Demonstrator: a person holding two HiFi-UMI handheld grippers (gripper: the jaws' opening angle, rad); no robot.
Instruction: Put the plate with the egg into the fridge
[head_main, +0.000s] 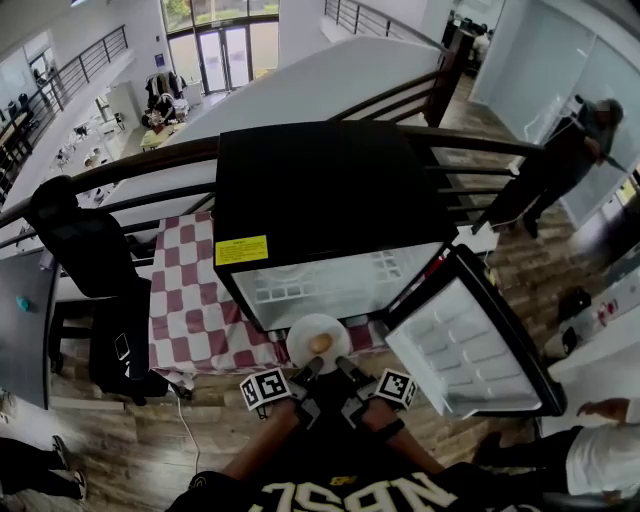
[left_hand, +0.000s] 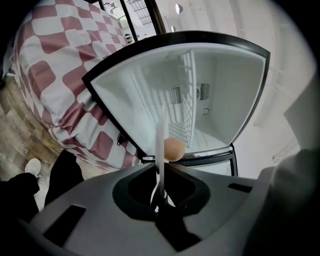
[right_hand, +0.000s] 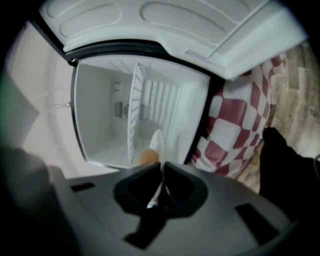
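Head view.
- Plate (head_main: 300, 336), egg (head_main: 320, 344) at its centre, held just in front of open fridge (head_main: 330, 190), at 6 o'clock of white interior.
- Left gripper (head_main: 311, 369): jaws clamped on plate rim at 7 o'clock.
- Right gripper (head_main: 346, 369): jaws clamped on rim at 5 o'clock.
- Door (head_main: 470, 345) swung wide, at 4 o'clock of fridge.
- Checked cloth (head_main: 190, 300) at fridge's 9 o'clock.
- Wire shelf (left_hand: 189, 100) inside.

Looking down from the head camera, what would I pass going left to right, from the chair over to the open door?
Black office chair → red-and-white checkered tablecloth → yellow sticker on the fridge → plate carrying the egg → open fridge door.
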